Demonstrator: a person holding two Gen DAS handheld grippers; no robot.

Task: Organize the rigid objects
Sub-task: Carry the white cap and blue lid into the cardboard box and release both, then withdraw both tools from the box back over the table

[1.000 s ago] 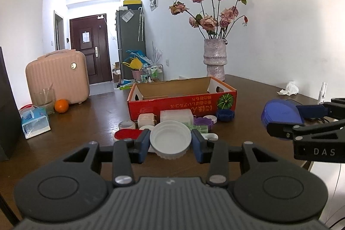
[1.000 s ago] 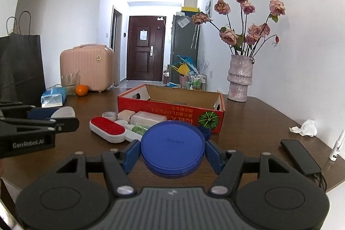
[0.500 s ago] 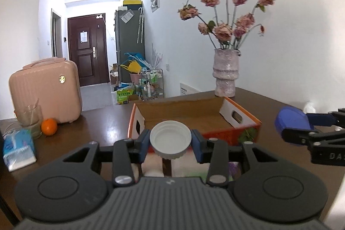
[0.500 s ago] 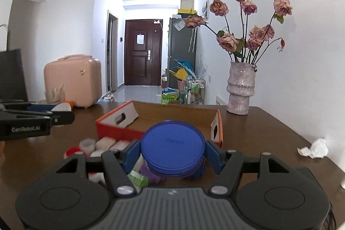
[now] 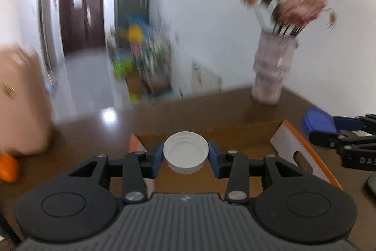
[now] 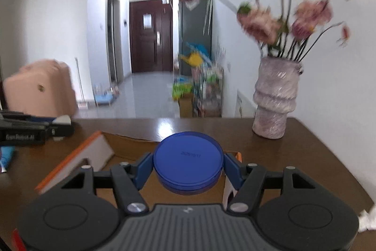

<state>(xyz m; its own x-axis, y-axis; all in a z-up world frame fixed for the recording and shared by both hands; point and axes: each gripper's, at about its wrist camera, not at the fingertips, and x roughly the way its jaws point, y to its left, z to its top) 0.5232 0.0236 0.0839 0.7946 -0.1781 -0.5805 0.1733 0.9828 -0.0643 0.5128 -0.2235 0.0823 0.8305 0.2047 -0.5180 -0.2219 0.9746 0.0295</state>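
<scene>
Above the open cardboard box [image 5: 293, 145] on the brown worktop [image 6: 305, 157], the left claw [image 5: 185, 153] clenches a white screw cap [image 5: 185, 151], hollow side up. The right claw [image 6: 188, 168] grips a blue round lid [image 6: 188, 164] lying flat, faint date stamp on top. A vase [image 6: 273, 98] stands at two o'clock, well apart.

Ribbed white plastic cap [image 5: 185, 152], smooth blue plastic lid [image 6: 188, 160], glossy wooden table [image 6: 305, 157]
</scene>
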